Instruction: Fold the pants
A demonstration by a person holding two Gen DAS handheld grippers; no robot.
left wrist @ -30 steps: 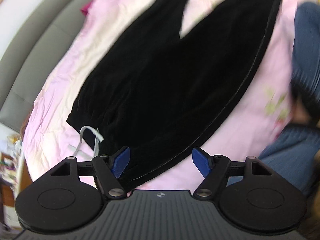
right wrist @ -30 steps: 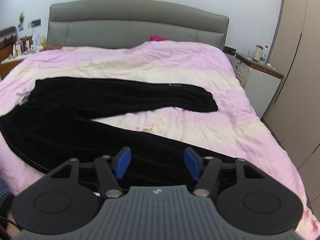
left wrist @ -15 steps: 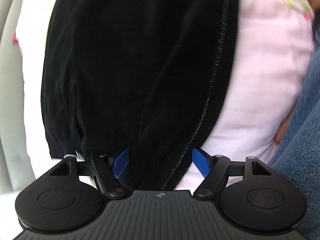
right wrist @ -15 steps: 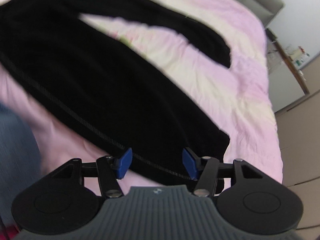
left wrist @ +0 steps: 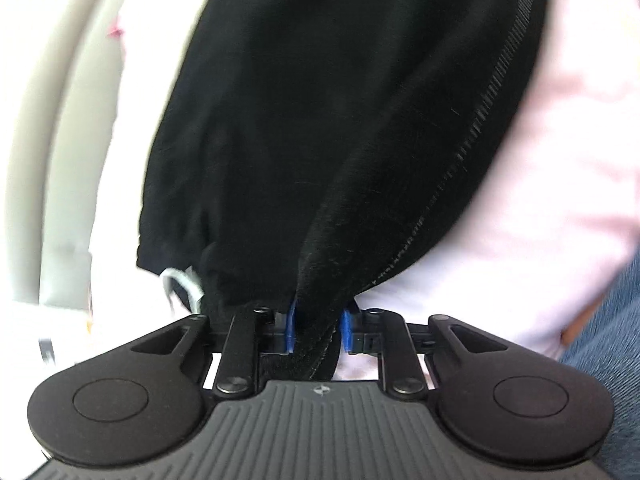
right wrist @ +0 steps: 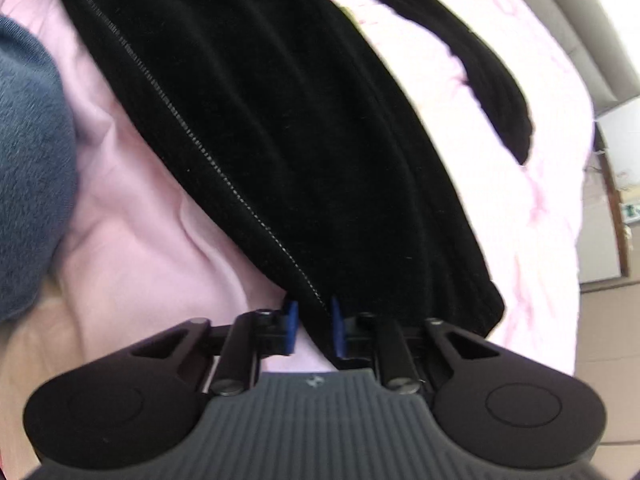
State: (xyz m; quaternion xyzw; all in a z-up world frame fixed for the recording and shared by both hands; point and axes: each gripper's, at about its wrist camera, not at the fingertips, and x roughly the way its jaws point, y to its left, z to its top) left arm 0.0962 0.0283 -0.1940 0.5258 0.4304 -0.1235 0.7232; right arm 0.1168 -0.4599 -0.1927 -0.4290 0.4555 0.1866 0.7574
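Pinching a fold of the black pants [left wrist: 320, 120] at the waistband end, the left tool [left wrist: 318, 330] is closing, blue pads on the cloth. White drawstring [left wrist: 182, 282]: just left of that grip. Right tool [right wrist: 314, 326]: pressed together on the pants' seamed edge near a leg hem. Pants: spread across the pink bedding [right wrist: 132, 208] of the bed. Person's blue sleeve [right wrist: 28, 160]: at the left edge of the right view.

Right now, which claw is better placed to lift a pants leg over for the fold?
Probably the right claw. It pinches the side-seam edge of the black pants near the leg's cuff end. The left claw is closing on bunched fabric at the waistband, beside the white drawstring.
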